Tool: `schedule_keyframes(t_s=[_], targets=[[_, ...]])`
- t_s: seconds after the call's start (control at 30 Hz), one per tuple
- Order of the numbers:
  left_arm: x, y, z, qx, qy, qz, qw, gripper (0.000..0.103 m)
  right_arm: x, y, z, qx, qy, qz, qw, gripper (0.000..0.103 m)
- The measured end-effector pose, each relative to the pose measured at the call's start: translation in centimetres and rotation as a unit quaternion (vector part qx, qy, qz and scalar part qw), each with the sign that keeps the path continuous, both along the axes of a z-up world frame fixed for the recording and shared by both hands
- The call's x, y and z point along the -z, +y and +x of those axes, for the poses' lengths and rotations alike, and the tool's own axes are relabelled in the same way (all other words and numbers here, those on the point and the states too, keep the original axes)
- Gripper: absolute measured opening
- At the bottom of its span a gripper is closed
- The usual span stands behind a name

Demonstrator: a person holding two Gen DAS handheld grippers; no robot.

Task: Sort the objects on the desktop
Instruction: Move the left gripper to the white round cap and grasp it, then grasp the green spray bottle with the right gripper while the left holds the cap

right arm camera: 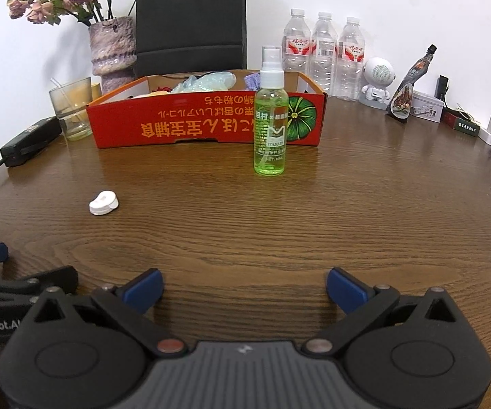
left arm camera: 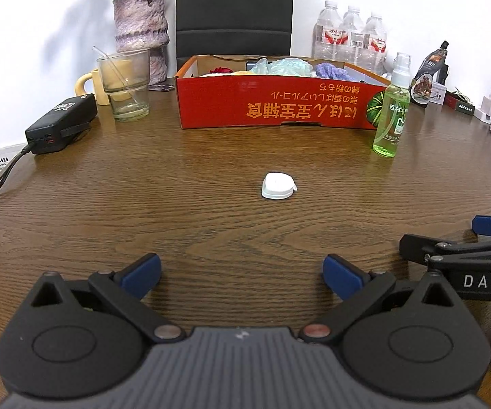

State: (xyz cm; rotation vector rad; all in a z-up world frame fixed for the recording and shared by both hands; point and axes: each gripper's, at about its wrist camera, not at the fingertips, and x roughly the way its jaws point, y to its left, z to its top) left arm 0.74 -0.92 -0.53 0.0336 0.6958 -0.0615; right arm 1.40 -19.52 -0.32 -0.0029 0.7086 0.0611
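A brown wood-grain table fills the lower field. A plain white wall stands behind it, evenly lit, with a soft shadow at 10 o'clock. A black chair back rises against the wall at 12 o'clock beyond the table's far edge.

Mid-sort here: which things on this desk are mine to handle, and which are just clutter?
Likely job items: white tape measure, green spray bottle, red box as bin.

Just lying about: vase, glass, water bottles, power bank, sauce pouch.
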Motion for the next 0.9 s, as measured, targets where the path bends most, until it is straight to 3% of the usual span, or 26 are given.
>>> schedule_keyframes(t_s=[0.5,0.7,0.77,0.83,0.9], targets=[[0.0,0.0,0.0,0.001,0.000,0.000,1.0000,0.103,-0.1,-0.1,-0.2,0.000,0.000,0.000,1.000,0.103],[-0.9,-0.8,2.8,0.058,-0.021,0.027,0.9978,0.103,-0.8,-1.3,0.7,-0.019,0.009,0.014,1.000,0.103],[-1.3,-1.1,4.5,0.082,-0.020,0.016,0.9963,0.092,-1.4,-2.3,1.8,-0.005,0.001,0.026,1.000,0.103],[-1.4,-1.4,5.9,0.090,-0.011,0.014,0.9957,0.075,-1.9,-3.2,3.3,0.006,-0.006,0.038,0.999,0.101],[-1.2,-1.7,6.7,0.094,-0.007,0.023,0.9953,0.070,-2.1,-3.8,5.3,0.007,-0.005,0.046,0.999,0.098]])
